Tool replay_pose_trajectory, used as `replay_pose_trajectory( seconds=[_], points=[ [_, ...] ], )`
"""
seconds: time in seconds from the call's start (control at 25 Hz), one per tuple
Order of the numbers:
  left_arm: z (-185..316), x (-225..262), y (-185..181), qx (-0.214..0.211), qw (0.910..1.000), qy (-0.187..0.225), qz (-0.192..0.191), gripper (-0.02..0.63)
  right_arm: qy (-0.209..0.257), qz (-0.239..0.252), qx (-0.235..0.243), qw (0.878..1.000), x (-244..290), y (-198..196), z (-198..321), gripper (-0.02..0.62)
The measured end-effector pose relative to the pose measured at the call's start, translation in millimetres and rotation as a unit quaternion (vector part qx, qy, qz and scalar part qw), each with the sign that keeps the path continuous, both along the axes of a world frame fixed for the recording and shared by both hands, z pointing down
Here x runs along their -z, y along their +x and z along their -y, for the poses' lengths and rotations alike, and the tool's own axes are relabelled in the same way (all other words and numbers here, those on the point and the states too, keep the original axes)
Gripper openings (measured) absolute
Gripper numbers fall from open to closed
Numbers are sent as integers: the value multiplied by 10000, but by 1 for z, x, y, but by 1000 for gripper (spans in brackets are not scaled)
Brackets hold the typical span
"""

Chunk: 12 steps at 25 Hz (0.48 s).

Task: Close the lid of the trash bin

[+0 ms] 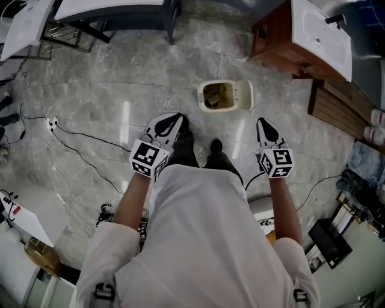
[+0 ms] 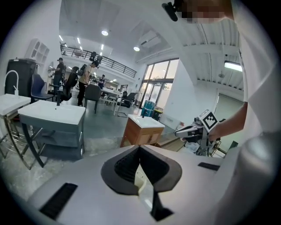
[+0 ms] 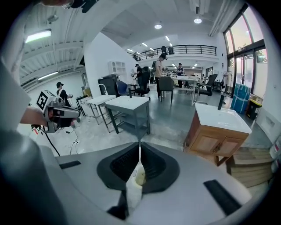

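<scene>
A small cream trash bin (image 1: 218, 96) stands on the marble floor ahead of my feet, its mouth open and rubbish inside. Its lid (image 1: 243, 95) is swung back to the bin's right. My left gripper (image 1: 174, 118) hovers short of the bin, down and to its left, jaws shut and empty. On the other side my right gripper (image 1: 263, 123) hangs just below and right of the lid, also shut and empty. In the left gripper view the closed jaws (image 2: 139, 148) hide most of the bin (image 2: 141, 181). The right gripper view shows its jaws (image 3: 140, 145) meeting over the bin (image 3: 139, 177).
A wooden vanity (image 1: 283, 39) with a white basin top stands at the back right, stacked wooden boards (image 1: 337, 108) beside it. A grey table (image 1: 114, 15) is at the back left. Cables (image 1: 78, 141) trail over the floor on the left. My shoes (image 1: 215, 146) are just short of the bin.
</scene>
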State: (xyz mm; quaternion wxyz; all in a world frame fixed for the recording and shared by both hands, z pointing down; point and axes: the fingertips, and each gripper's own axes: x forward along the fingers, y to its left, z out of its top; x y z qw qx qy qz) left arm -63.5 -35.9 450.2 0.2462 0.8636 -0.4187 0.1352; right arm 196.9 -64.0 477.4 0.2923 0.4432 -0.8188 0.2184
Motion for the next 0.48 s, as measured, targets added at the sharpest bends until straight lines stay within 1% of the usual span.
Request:
replay_pose_trajectory(
  seconds=[0.24, 0.36, 0.48],
  points=[
    [10, -35, 2, -440, 9986, -273, -78, 18, -395, -83, -336, 9986, -38, 1, 12, 34],
    [16, -51, 1, -473, 9984, -315, -67, 18, -593, -137, -458, 9971, -59, 4, 15, 34],
    [22, -66, 1, -442, 9982, -396, -99, 18, -754, -292, -456, 9957, -77, 9, 16, 34]
  ],
)
